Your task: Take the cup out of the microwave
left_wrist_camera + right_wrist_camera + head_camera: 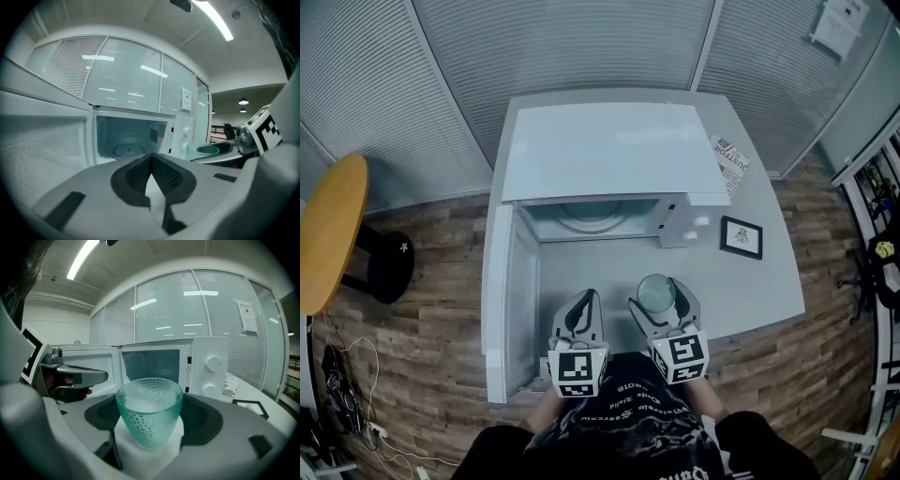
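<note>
A dimpled green glass cup [656, 293] [149, 411] stands upright between the jaws of my right gripper [662, 298] [151, 420], which is shut on it, out in front of the microwave [609, 155] above the grey table [769, 295]. The microwave's door [502, 300] is swung wide to the left. Its cavity [129, 136] holds only the glass turntable [127, 150]. My left gripper [583, 305] [151, 158] is beside the right one, between door and cup, with its pads touching and nothing in them. In the left gripper view the cup [205, 151] appears at the right.
A small black picture frame [742, 236] lies on the table right of the microwave, and a printed packet [732, 159] behind it. A round yellow table [328, 234] stands at the far left. Slatted glass walls close the back; the person's body is at the table's near edge.
</note>
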### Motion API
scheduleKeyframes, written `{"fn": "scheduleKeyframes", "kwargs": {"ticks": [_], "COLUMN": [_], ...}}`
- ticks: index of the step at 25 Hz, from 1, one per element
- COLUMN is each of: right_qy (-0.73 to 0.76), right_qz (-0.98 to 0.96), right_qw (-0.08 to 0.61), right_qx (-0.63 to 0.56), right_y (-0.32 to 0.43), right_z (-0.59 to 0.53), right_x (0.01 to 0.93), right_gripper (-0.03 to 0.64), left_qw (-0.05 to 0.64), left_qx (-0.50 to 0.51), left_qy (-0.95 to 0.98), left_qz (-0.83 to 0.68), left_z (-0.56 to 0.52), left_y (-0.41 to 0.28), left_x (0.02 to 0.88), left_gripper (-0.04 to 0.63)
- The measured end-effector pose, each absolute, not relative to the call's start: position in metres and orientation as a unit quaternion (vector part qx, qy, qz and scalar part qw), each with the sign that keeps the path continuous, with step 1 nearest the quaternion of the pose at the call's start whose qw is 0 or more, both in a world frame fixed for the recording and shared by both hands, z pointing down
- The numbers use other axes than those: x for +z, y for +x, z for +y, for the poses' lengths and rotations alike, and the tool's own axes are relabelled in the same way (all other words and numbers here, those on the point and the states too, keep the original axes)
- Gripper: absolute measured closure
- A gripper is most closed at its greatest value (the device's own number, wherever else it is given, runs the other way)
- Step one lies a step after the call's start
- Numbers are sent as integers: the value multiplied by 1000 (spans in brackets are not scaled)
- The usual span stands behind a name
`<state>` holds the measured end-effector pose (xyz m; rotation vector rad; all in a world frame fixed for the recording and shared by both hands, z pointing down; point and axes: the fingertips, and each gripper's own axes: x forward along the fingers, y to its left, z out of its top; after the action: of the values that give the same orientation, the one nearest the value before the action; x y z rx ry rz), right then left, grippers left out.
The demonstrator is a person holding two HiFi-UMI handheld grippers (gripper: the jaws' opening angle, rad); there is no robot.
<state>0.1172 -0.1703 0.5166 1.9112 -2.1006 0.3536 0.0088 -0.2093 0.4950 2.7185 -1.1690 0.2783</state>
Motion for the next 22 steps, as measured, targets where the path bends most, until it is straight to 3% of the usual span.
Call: {"fn": "scheduleKeyframes", "kwargs": {"ticks": [22], "right_qy": [664], "right_qz": [-724], "right_qw": [143], "right_qx": [121], "right_y": [123], "right_z": [-166], "right_x": [522], "right_gripper": [235], "left_qw": [83], "left_qx": [103], "left_qy": [908], "left_qz": [-397], "left_z": [-208], "left_y": [12], "left_x": [500], "left_gripper": [589]}}
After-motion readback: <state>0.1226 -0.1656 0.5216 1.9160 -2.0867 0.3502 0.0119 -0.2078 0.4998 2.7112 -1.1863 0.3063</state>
